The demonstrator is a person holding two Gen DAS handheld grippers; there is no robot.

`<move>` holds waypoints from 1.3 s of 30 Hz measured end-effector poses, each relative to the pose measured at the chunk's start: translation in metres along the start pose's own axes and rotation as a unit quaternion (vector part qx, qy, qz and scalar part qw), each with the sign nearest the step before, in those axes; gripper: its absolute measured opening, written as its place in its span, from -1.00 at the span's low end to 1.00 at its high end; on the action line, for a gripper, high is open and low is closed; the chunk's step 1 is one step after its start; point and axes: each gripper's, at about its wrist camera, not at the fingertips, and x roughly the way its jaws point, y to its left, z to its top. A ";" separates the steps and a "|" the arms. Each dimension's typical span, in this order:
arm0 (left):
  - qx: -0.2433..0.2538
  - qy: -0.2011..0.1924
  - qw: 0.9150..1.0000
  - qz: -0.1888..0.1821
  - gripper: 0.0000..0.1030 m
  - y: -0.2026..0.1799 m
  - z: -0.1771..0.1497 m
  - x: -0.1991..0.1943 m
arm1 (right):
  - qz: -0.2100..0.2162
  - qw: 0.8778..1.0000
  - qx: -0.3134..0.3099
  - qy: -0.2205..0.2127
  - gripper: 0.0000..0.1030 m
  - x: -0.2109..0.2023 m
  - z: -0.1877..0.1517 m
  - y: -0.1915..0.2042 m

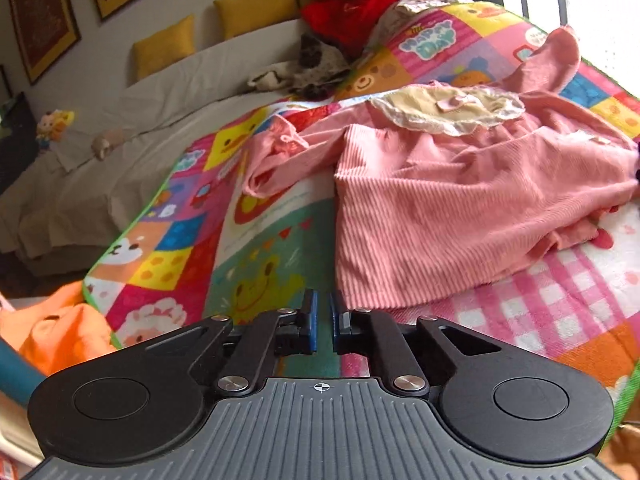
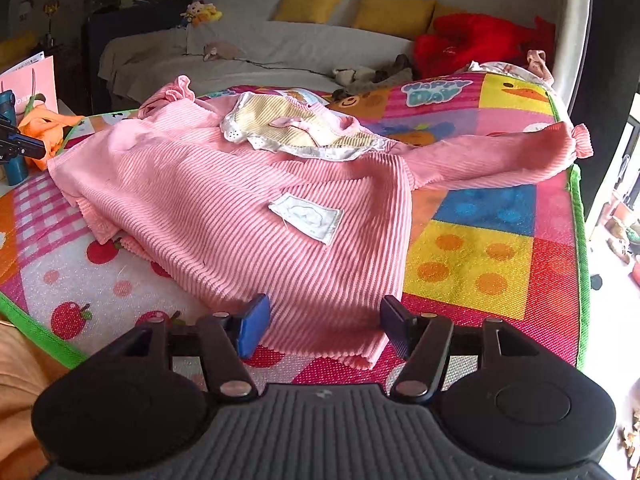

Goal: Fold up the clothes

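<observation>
on the colourful play mat (image 2: 472, 248), the pink dress (image 2: 248, 208) lies between the right gripper's (image 2: 322, 322) released jaws; left gripper's (image 1: 323, 320) nearly clenched, empty.

The left hand-held gripper (image 1: 323, 312) is matte black, with two round discs flanking a grey ribbed plate that bears a small white crosshair mark. Silver rivets pin its black linkage arms, and its fingers (image 1: 312, 320) carry blue pads. The right hand-held gripper (image 2: 324, 320) has the same black discs, grey ribbed plate, silver rivets and blue-padded fingers (image 2: 252, 328).
</observation>
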 end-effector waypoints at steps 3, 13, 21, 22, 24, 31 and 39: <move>-0.018 -0.032 0.998 -0.051 -0.04 -0.001 0.016 -0.010 | 0.019 1.000 -0.003 -0.019 0.19 -0.011 0.023 -0.005; -0.100 -0.024 0.978 -0.179 0.39 -0.021 0.056 0.045 | 0.109 0.994 0.000 -0.025 -0.17 0.096 0.186 0.000; -0.148 -0.038 0.953 -0.261 0.75 -0.018 0.082 0.085 | 0.107 0.994 0.029 0.006 -0.49 0.239 0.261 0.008; -0.153 -0.040 0.950 -0.269 0.78 -0.017 0.083 0.089 | 0.107 0.993 0.041 0.018 -0.49 0.254 0.263 0.004; -0.162 -0.040 0.946 -0.278 0.81 -0.015 0.082 0.096 | 0.149 0.980 0.096 0.085 -0.49 0.282 0.259 -0.006; -0.185 -0.025 0.941 -0.283 0.82 -0.010 0.078 0.119 | 0.187 0.975 0.101 0.071 -0.69 0.302 0.254 0.015; -0.198 0.000 0.948 -0.249 0.84 -0.002 0.066 0.131 | 0.134 0.989 0.051 -0.026 -0.39 0.283 0.293 0.005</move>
